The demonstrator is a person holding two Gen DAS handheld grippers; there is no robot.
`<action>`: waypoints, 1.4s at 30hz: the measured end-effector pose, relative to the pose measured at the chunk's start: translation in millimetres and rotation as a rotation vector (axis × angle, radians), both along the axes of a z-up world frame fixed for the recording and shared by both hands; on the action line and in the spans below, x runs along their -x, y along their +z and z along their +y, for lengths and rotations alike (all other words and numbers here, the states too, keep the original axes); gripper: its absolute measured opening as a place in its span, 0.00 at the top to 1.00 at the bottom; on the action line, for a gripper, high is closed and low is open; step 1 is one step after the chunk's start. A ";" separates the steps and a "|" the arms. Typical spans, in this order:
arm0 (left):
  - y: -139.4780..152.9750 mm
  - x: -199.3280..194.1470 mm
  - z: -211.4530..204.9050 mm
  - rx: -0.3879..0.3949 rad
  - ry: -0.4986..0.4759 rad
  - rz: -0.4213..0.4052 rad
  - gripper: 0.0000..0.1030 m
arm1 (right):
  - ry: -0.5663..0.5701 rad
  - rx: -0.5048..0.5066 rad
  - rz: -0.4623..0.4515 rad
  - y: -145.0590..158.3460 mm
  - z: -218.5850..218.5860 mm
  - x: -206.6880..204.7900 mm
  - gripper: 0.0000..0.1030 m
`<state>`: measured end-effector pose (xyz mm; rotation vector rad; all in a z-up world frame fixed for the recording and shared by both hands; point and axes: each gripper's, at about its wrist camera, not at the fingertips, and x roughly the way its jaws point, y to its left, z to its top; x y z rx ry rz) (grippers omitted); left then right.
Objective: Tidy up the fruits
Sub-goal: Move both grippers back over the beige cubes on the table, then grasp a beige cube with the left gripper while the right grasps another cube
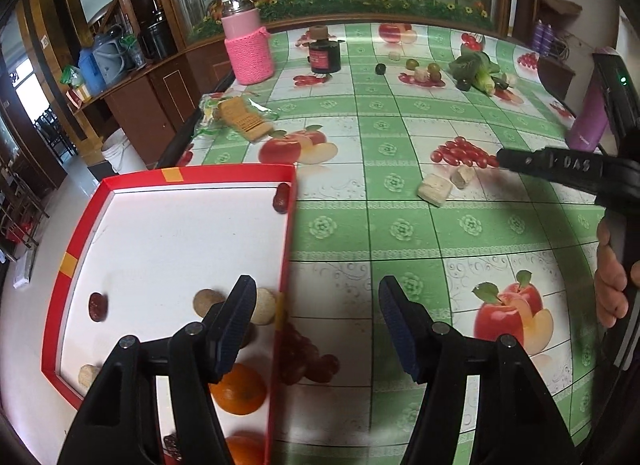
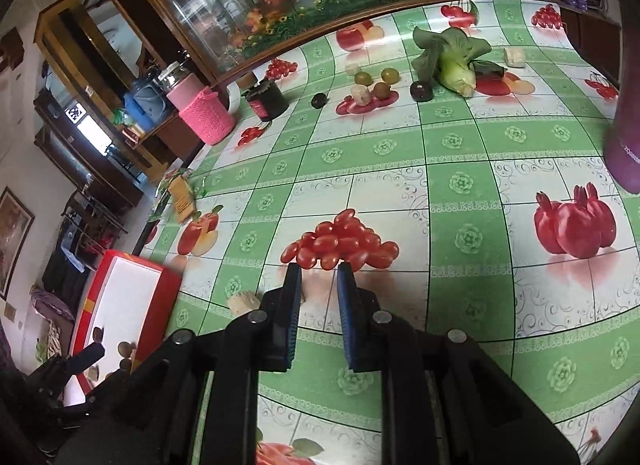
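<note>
Looks like the right gripper (image 2: 318,297) is the one with a job here. Its jaws are pinched down to a thin slot with nothing in them. The likely target is the pale chunk (image 2: 244,301), which sits on the tablecloth (image 2: 460,285) just off the outer side of that gripper's left finger, a bit short of the tip. A second chunk (image 1: 464,176) lies close by, mostly tucked behind the same finger in the right wrist view.

To do this well, the person would want to spread the jaws before going down, since as narrow as they are now they'd just shove the piece around. Then slide over so the chunk ends up centred between the pads, not under one of them, and keep clear of its neighbour so only one gets pinched.

On orientation: the chunk lies flat and looks blocky, a little longer than it is wide. From the right wrist view its long axis seems to run roughly crosswise to the fingers, though part of it is hidden, so no promises. If that's right, rolling the wrist so the pads close across the short side should grip better.

The left gripper (image 1: 316,305) is about half open and empty. It hangs over the right rim of the red tray (image 1: 288,225), with an orange (image 1: 240,389) below its left finger.
</note>
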<state>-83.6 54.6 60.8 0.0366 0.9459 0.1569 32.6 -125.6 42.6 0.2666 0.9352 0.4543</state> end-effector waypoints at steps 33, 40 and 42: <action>-10.6 -7.9 -14.2 0.040 -0.038 0.029 0.38 | 0.139 0.218 -0.081 -31.9 67.5 -4.4 0.81; -6.9 -33.2 -27.4 0.041 -0.078 0.013 0.38 | 0.100 0.149 -0.045 -25.3 50.7 -11.9 0.83; -8.4 -44.6 -34.3 0.052 -0.099 0.016 0.38 | 0.052 0.117 -0.044 -17.3 36.8 -15.3 0.83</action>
